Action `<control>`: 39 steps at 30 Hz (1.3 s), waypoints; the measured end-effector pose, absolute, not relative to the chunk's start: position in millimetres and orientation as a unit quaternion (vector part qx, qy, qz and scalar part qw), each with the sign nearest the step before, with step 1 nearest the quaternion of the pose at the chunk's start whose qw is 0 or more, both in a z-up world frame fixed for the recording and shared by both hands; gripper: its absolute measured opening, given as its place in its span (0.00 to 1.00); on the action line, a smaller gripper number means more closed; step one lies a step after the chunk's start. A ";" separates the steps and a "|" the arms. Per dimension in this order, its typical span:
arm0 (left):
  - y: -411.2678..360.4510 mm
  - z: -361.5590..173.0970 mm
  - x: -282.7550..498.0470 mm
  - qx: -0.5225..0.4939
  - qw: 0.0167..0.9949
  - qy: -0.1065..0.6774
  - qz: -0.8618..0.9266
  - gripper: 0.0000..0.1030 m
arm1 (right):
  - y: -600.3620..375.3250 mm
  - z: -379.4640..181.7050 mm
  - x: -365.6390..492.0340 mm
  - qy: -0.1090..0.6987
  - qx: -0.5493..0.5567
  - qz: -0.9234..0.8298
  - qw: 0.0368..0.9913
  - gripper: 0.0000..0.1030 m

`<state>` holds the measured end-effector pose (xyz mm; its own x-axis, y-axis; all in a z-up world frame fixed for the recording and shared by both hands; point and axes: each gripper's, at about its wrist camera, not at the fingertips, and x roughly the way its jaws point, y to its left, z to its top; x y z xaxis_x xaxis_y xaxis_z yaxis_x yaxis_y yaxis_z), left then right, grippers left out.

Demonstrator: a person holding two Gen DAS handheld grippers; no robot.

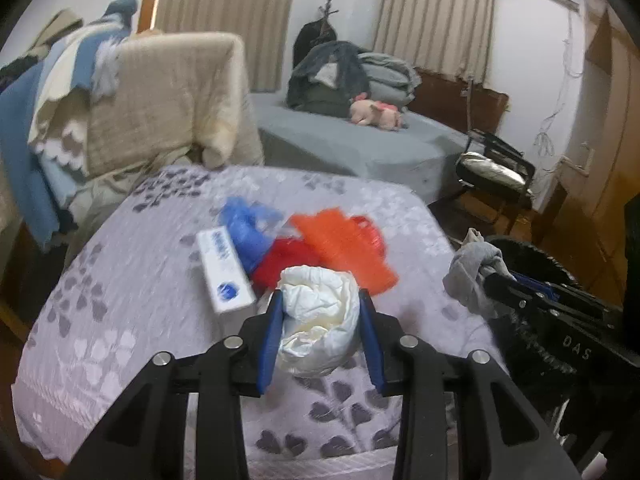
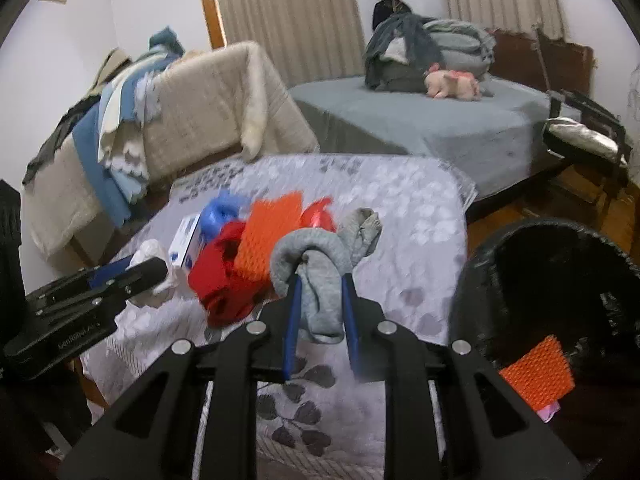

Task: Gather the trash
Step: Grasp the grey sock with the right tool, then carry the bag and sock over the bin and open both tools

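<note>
On the floral-patterned bedspread [image 1: 120, 320], at the left, a white box with blue print [image 1: 224, 276] is lying flat, its far end touching a crumpled blue plastic bag [image 1: 248, 228]. Just right of the box, the left claw [image 1: 320, 300] is pinching a crumpled white wad [image 1: 320, 316] that looks like paper or a diaper, its blue-lined fingers [image 1: 270, 336] pressing the wad from both sides; whether the wad is resting on the bedspread cannot be told. Behind it a red cloth [image 1: 284, 260] is lying beside the blue bag, and an orange mesh sheet [image 1: 344, 248] is overlapping the cloth's right side. Further right, the right claw [image 2: 320, 276] is gripping a bunched grey sock [image 2: 324, 272], which is bulging out above and below the fingers. At the far right, off the edge of the bed, a bin lined with a black bag [image 2: 560, 264] is standing open, with another orange mesh piece [image 2: 536, 372] lying inside it.
</note>
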<state>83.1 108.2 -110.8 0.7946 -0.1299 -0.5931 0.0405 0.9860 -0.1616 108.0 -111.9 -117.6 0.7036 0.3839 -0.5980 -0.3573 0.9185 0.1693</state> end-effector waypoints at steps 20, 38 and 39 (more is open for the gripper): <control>-13.3 -66.0 116.0 -0.033 0.943 0.280 -0.176 0.35 | -234.6 -64.5 91.6 0.261 0.044 0.071 0.962 0.19; -132.8 -69.8 148.0 -0.017 0.913 0.289 -0.286 0.35 | -333.3 -82.7 78.2 0.272 0.060 -0.039 0.960 0.19; -137.8 -71.2 149.0 -0.017 0.912 0.290 -0.290 0.35 | -338.1 -85.5 78.1 0.275 0.063 -0.043 0.958 0.19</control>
<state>149.0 -137.8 -71.2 0.6628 -0.5389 -0.5200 0.5196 0.8309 -0.1988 78.1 -338.1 -85.5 0.8450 -0.0488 -0.5326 0.1177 0.9884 0.0963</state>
